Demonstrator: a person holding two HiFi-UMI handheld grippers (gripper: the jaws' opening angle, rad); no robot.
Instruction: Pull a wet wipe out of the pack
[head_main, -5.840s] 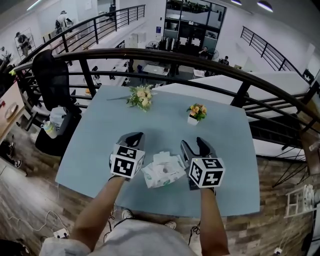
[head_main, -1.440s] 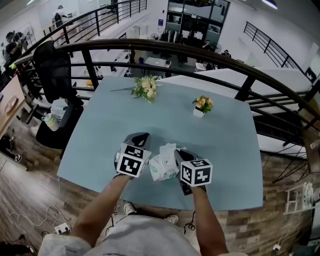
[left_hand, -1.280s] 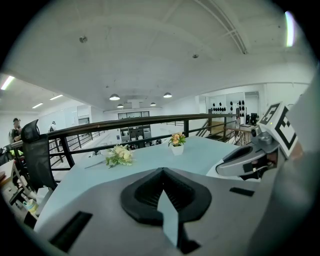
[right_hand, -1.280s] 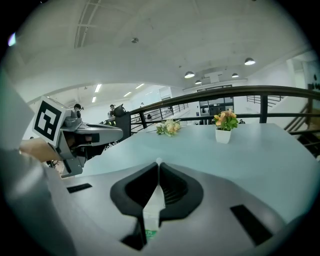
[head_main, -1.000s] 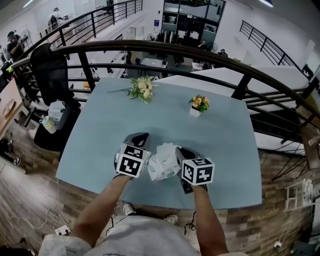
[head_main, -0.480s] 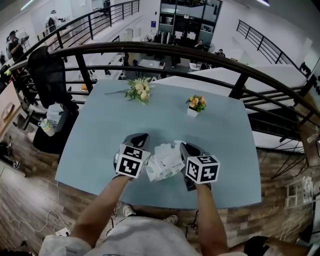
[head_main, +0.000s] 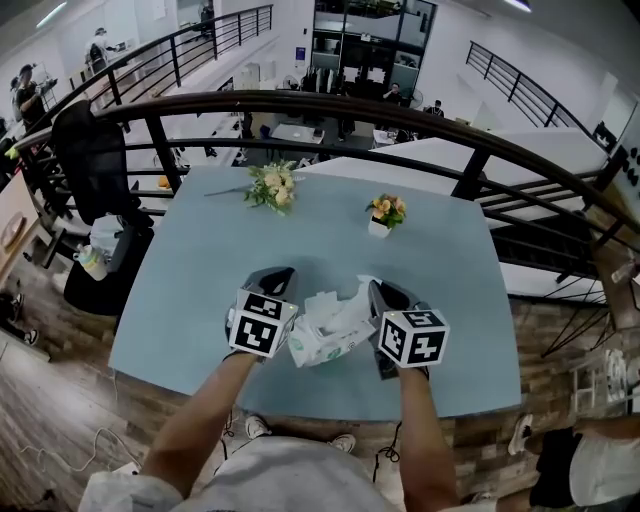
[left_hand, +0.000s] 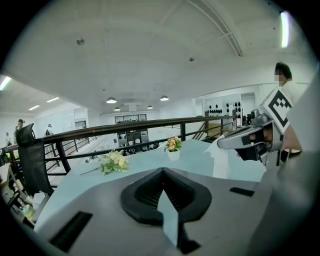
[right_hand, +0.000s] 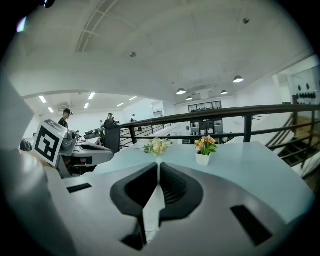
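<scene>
A: tongs state?
B: right tongs (right_hand: 158, 164) clamped on the wet wipe (head_main: 350, 303), white strip pinched between the pads. left tongs (left_hand: 162, 170) closed, tips meet, nothing in them
A: where's the wipe
B: top end in the right tongs, rest runs down-left to the top of the wipe pack (head_main: 322, 345). sheet is raised and crumpled, lower end at the pack opening, not free of it
A: confirmed from the other side?
B: yes, left gripper view shows the white sheet hanging from the right tongs' tip
A: pack?
B: lying on the table (head_main: 200, 260) near the front edge, between the two tongs. left tongs just beside its left side, can't tell if touching
A: anything else on the table
B: small white pot with orange flowers (head_main: 380, 212) past the right tongs, well apart. loose bouquet of pale flowers (head_main: 270, 187) at the far edge
A: surroundings
B: dark railing (head_main: 330, 104) behind the table, black chair (head_main: 92, 150) off its left side
</scene>
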